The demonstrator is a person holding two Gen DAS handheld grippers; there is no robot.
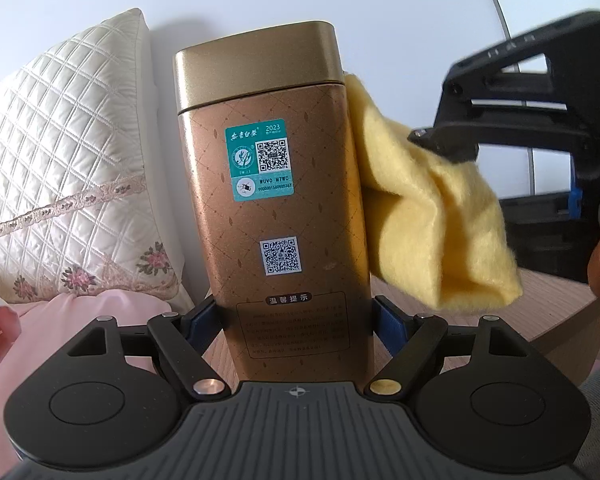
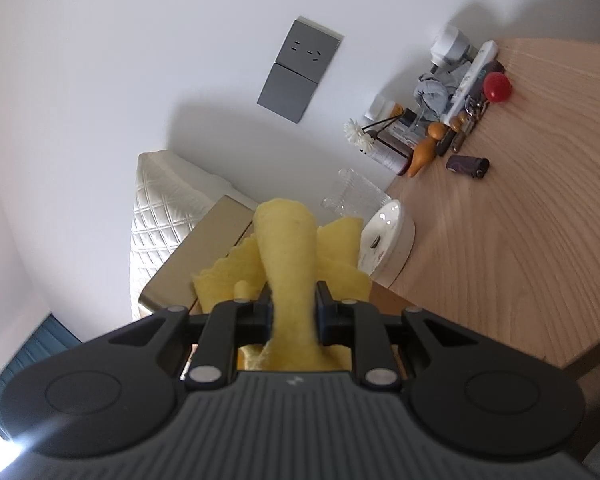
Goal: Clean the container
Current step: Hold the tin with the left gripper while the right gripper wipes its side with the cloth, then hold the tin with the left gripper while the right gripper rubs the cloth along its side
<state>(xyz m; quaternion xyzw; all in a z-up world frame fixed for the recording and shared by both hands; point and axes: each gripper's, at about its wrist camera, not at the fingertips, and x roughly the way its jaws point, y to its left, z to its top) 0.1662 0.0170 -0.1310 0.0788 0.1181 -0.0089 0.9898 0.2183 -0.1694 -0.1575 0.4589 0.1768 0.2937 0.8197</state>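
in the left wrist view the quilted pillow [image 1: 60, 152] sits at nine o'clock. at centre the left gripper [image 1: 296, 320] is clamped on the base of the gold tea tin [image 1: 276, 200], holding it upright, probably so its sides stay exposed for wiping. at three o'clock the right gripper [image 2: 294, 312] is pinched tight on a yellow cloth [image 1: 428, 216], which touches the tin's right wall just below the lid.

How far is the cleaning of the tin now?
Done: the left gripper holds the gold tin upright, and the right gripper grips the yellow cloth. In hand: the cloth presses one side. Left: the label face; other sides cannot be judged.
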